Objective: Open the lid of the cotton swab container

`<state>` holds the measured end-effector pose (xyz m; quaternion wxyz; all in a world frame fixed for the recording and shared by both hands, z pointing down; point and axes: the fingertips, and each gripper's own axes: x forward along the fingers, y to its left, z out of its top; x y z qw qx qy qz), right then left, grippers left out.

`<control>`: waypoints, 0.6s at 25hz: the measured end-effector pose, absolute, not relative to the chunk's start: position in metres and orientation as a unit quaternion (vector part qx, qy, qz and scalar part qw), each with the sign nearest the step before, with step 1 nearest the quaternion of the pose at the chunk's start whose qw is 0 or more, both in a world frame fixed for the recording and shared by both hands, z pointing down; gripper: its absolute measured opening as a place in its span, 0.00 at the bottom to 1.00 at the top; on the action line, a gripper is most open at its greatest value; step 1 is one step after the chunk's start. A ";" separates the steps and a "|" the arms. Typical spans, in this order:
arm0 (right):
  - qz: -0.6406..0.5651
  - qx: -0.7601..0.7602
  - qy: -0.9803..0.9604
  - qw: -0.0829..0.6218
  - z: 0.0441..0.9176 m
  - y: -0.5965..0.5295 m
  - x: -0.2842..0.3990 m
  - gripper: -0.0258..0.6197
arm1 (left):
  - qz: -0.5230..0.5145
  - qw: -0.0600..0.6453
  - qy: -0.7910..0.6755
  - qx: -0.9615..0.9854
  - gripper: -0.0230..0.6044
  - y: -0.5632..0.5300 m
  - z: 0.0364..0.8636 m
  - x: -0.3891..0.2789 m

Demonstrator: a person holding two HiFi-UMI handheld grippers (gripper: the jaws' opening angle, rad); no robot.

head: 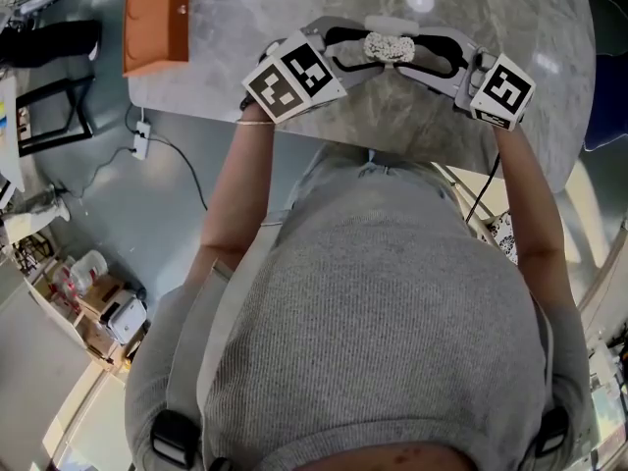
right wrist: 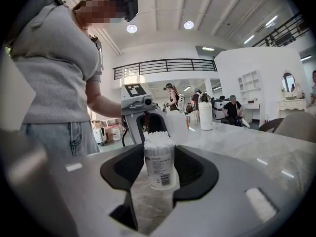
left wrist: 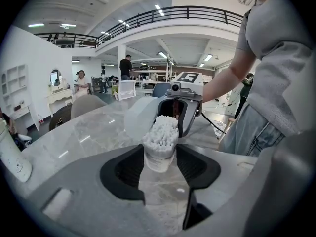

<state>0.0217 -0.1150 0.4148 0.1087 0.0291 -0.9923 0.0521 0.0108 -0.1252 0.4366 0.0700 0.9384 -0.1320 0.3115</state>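
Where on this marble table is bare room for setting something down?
Free: the grey marble table between the orange box and the left gripper, and the wide stretch right of the right gripper. Crowded: the middle, where both grippers clamp the clear cotton swab container.

A grey ribbed knit top (head: 373, 312) with short sleeves fills the lower middle of the head view, with light blue jeans (head: 368, 170) above it. Grey straps (head: 221, 312) with black buckles run to the lower corners. A thin bracelet (head: 255, 122) rings the wrist at upper left. The left claw (head: 365, 52) and right claw (head: 420, 55), top centre, are pale grey with black pads. Each carries a white cube (head: 294, 77) with black square markers. A black cable (head: 486, 189) hangs below the right one.
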 end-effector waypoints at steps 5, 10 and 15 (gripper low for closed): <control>0.055 0.035 -0.992 0.112 0.420 -0.117 0.021 0.33 | 0.319 0.073 -0.131 0.936 0.37 -0.128 0.442 0.011; 0.056 0.039 -0.991 0.118 0.425 -0.119 0.023 0.33 | 0.329 0.074 -0.131 0.932 0.37 -0.129 0.447 0.012; 0.056 0.043 -0.989 0.128 0.433 -0.121 0.024 0.33 | 0.342 0.082 -0.130 0.927 0.37 -0.132 0.456 0.014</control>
